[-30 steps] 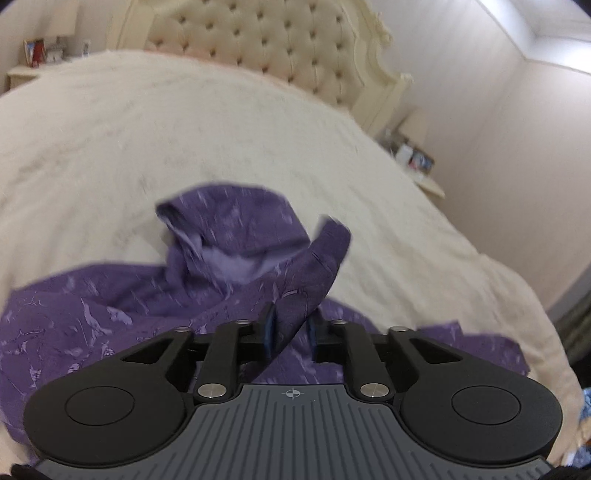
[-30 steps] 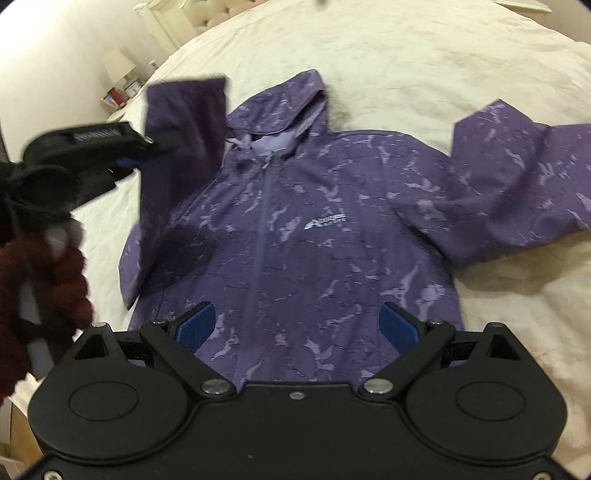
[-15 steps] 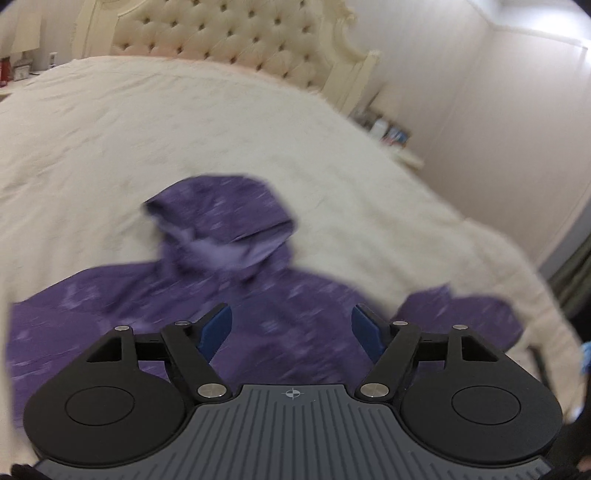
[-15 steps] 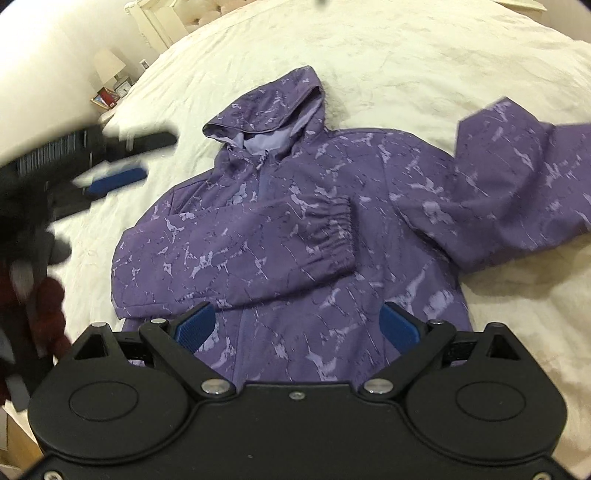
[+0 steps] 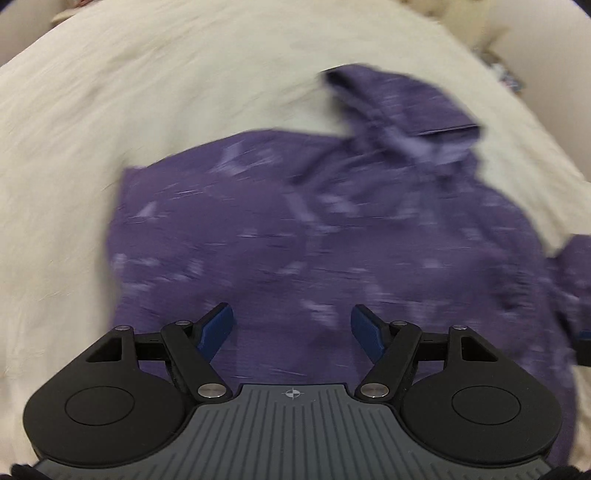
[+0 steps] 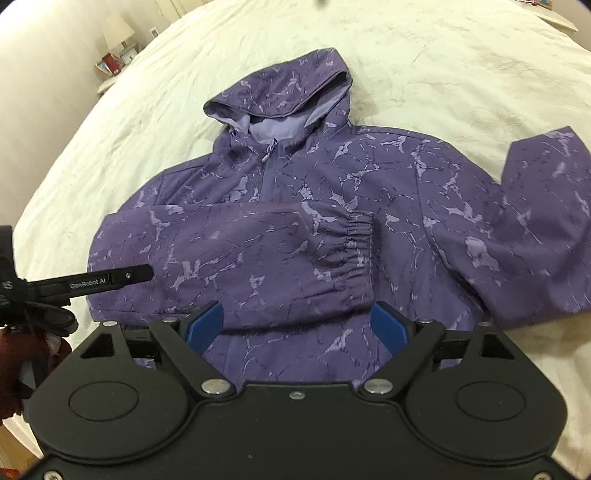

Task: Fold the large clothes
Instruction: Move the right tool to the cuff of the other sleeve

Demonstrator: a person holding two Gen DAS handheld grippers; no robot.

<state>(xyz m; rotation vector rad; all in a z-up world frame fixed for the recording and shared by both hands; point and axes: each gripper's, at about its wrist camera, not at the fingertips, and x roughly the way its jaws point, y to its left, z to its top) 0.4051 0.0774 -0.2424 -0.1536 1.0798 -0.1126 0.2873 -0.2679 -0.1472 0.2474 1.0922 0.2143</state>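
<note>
A purple hooded jacket [image 6: 369, 192] with a marbled print lies face up on the cream bed; it shows blurred in the left wrist view [image 5: 314, 229]. Its left sleeve [image 6: 258, 258] is folded across the chest, elastic cuff [image 6: 351, 254] near the middle. The other sleeve [image 6: 535, 229] lies spread out to the right. My left gripper [image 5: 291, 328] is open and empty above the lower jacket; it also shows in the right wrist view [image 6: 107, 282] at the left edge. My right gripper [image 6: 295, 325] is open and empty above the hem.
The cream bedspread [image 6: 461, 74] surrounds the jacket. A nightstand with a lamp [image 6: 118, 29] and picture frames [image 6: 110, 64] stands at the far left of the bed. Another nightstand's clutter [image 5: 506, 74] shows at the bed's right.
My left gripper let go of the left sleeve, which now lies folded across the chest. The left gripper opened and swung down and left. The right gripper stayed open and nearly still.
</note>
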